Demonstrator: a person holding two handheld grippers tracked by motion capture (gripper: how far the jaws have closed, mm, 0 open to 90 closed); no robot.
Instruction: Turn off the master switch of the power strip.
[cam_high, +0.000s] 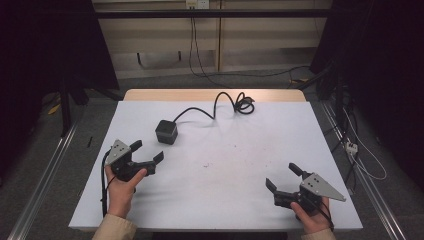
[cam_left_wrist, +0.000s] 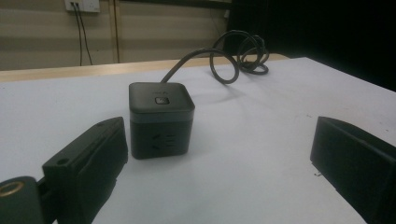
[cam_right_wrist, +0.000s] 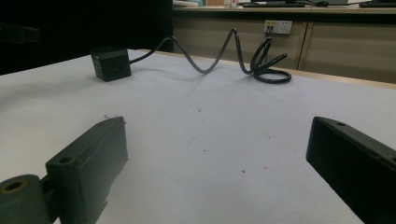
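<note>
A small dark-grey plastic cube socket with rounded edges sits left of centre in the high view, on the matte white worktop. Its top carries a small square button, and one side face shows slot openings in the left gripper view. A thick black rubbery cable leaves the cube's far side, arches upward and ends in a loose coil near the upper middle of the frame, by the bare wooden strip at the worktop's far edge.

The left claw, black and angular with a grey triangular plate on top, is held by a hand at lower left; its jaws stand wide apart, pointing toward the cube, which lies just beyond them without touching. The right claw, of the same build, sits at lower right, well apart from the cube, its jaws likewise spread open with nothing between them. Faint dark specks mark the worktop's surface near the centre.
</note>
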